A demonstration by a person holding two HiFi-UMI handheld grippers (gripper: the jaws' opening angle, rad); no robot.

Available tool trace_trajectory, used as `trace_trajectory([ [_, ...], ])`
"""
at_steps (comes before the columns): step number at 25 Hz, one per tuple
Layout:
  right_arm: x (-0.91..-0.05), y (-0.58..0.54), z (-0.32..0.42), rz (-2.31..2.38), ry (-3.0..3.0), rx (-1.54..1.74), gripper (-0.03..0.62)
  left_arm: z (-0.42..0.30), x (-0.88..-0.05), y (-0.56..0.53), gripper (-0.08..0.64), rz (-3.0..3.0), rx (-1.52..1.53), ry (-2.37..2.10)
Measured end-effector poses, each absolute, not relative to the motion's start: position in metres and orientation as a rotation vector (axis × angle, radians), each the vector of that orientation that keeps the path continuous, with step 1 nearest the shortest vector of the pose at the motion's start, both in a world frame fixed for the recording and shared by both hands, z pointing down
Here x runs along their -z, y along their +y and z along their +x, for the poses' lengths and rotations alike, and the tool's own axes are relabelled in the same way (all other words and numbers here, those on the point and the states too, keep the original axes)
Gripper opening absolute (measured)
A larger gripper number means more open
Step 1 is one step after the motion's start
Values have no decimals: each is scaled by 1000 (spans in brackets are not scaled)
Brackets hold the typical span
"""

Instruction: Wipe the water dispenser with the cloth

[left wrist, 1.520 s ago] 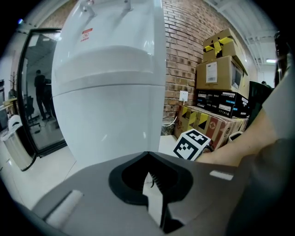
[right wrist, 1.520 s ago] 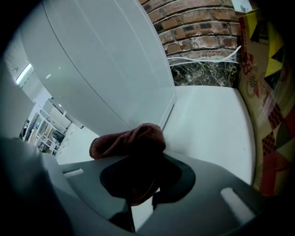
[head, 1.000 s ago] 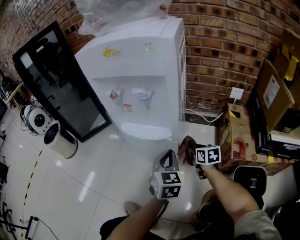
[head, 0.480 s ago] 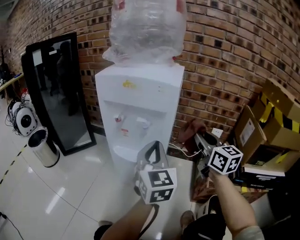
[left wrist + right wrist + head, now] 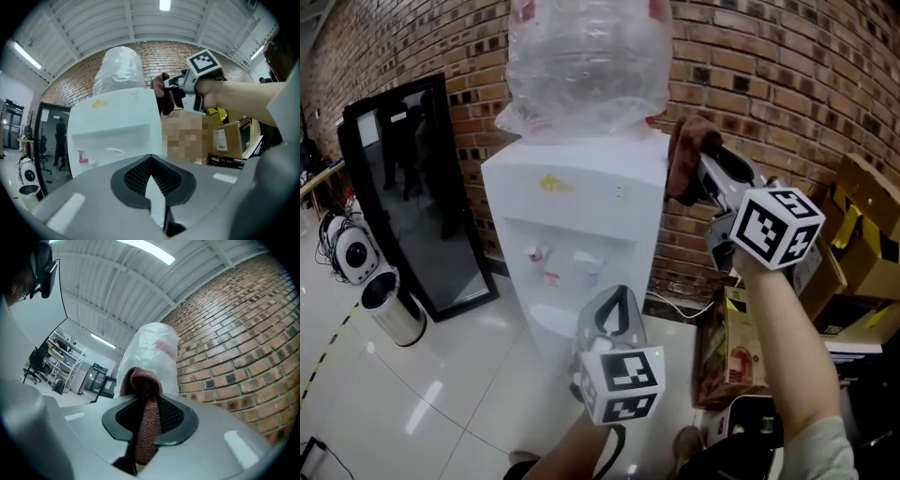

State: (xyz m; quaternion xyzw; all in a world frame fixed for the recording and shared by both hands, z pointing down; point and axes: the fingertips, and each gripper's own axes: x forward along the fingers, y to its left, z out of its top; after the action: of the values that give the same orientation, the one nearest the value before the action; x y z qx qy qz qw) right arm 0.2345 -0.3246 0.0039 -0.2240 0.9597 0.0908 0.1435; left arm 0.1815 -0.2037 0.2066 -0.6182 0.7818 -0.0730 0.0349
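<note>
Your right gripper (image 5: 149,411) is clamped on the cloth (image 5: 146,427). Brown terry is pinched between the jaws, with a bunched fold sticking out past the tips and the rest trailing back between them. In the head view you hold it up high on the right, with the cloth just beside the top right corner of the dispenser (image 5: 581,216). Can't tell whether it touches. The left gripper view gives the same read: cloth at that corner, next to the foot of the bottle (image 5: 581,66). The dispenser is white and stands upright against the brick wall (image 5: 787,84), with two taps (image 5: 586,264) in the recess on its front. The bottle is clear, covered in crinkled plastic, and sits on top. Your left gripper (image 5: 151,161) is closed on nothing, tips meeting. It is held low in front of the dispenser's lower half, pointing at it and not touching it. A tall black mirror (image 5: 412,187) leans on the wall left of the dispenser. A steel bin (image 5: 392,305) stands on the glossy white floor (image 5: 441,375) near the mirror's foot. Cardboard boxes (image 5: 862,225) are stacked along the wall on the right, well apart from the cloth.
</note>
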Motion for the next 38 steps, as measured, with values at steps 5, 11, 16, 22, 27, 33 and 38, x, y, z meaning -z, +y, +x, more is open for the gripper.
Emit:
trace_trajectory([
  [5, 2, -342, 198, -639, 2815, -279, 89, 176, -205, -200, 0, -1890, 224, 2421],
  [11, -12, -343, 195, -652, 2785, -263, 87, 182, -219, -208, 0, -1926, 259, 2420],
  [16, -38, -356, 213, -704, 2789, -171, 86, 192, -231, -213, 0, -1957, 297, 2407],
  [22, -80, -359, 214, -697, 2857, -100, 87, 186, -240, -211, 0, -1921, 264, 2449],
  [27, -114, -360, 212, -720, 2898, -75, 87, 181, -253, -211, 0, -1901, 246, 2488],
  [33, -167, -364, 211, -743, 2965, -26, 87, 190, -278, -214, 0, -1952, 252, 2478],
  [38, -208, -365, 211, -755, 3008, -5, 87, 195, -304, -215, 0, -1998, 258, 2486],
])
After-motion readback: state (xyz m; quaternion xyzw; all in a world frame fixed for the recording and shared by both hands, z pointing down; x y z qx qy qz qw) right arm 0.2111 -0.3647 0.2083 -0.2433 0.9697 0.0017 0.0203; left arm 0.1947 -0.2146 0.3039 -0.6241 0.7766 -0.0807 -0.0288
